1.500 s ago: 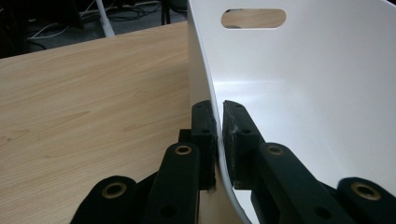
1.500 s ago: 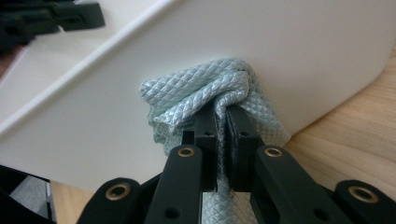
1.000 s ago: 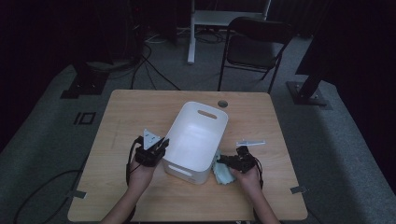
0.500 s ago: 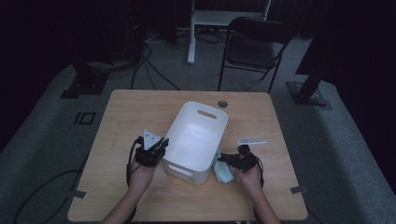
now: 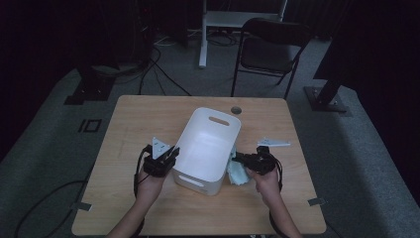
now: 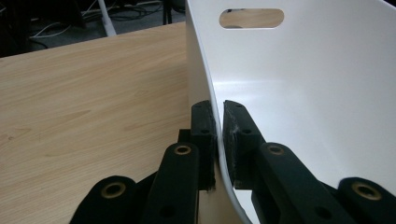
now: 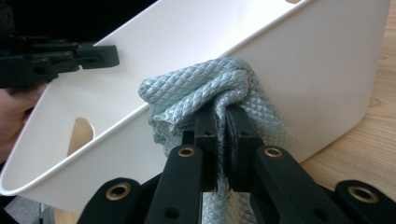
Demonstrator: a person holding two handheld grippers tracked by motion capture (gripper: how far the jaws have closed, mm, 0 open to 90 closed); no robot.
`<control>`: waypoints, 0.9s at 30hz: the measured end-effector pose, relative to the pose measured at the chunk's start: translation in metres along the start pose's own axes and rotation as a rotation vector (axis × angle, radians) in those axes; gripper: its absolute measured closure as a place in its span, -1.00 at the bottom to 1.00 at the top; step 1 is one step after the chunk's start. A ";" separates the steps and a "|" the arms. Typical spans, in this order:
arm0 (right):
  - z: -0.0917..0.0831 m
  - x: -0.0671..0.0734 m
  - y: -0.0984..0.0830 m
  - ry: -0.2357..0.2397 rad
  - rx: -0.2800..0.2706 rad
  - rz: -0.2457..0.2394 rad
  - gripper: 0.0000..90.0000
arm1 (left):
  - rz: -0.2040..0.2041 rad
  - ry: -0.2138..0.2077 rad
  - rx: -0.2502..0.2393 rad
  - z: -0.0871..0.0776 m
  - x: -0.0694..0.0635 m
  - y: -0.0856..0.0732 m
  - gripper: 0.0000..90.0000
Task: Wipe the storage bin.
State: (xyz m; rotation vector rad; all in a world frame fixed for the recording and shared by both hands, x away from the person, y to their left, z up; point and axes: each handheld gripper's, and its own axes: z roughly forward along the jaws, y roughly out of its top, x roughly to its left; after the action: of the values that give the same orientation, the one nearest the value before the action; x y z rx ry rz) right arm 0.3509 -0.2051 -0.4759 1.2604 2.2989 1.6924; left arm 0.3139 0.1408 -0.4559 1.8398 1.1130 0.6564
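Observation:
A white plastic bin [image 5: 210, 144] with slot handles stands in the middle of the wooden table [image 5: 148, 114]. My left gripper [image 5: 171, 152] is shut on the bin's left rim [image 6: 212, 116], one jaw outside the wall and one inside. My right gripper [image 5: 238, 158] is shut on a pale blue quilted cloth [image 7: 210, 88], held up against the bin's right wall [image 7: 322, 79] near its rim. The cloth [image 5: 237, 171] hangs down beside the bin. In the right gripper view, the left gripper [image 7: 100, 53] shows across the bin's far rim.
A grey three-cornered plate [image 5: 273, 143] lies on the table right of the bin. A round hole [image 5: 236, 109] sits near the table's far edge. A black folding chair [image 5: 270, 49] and stand bases are on the floor behind the table.
My right gripper has lifted the cloth up along the bin's right wall toward the rim. The left gripper and the bin have stayed where they were.

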 end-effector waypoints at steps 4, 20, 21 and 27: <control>0.003 -0.003 -0.003 -0.010 0.010 0.006 0.89 | 0.002 0.000 0.001 0.000 0.000 0.000 0.86; 0.019 -0.022 -0.024 -0.056 0.085 0.055 0.89 | 0.002 0.003 0.001 0.000 0.000 0.000 0.86; 0.021 -0.024 -0.025 -0.058 0.090 0.057 0.89 | 0.003 0.003 0.002 0.000 0.000 0.000 0.86; 0.027 -0.029 -0.031 -0.072 0.120 0.072 0.89 | -0.002 0.004 0.000 0.000 0.000 0.000 0.86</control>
State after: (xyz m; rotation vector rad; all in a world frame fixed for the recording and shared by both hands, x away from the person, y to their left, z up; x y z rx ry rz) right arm 0.3650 -0.2041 -0.5247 1.4167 2.3729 1.5220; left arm 0.3136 0.1405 -0.4559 1.8381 1.1171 0.6599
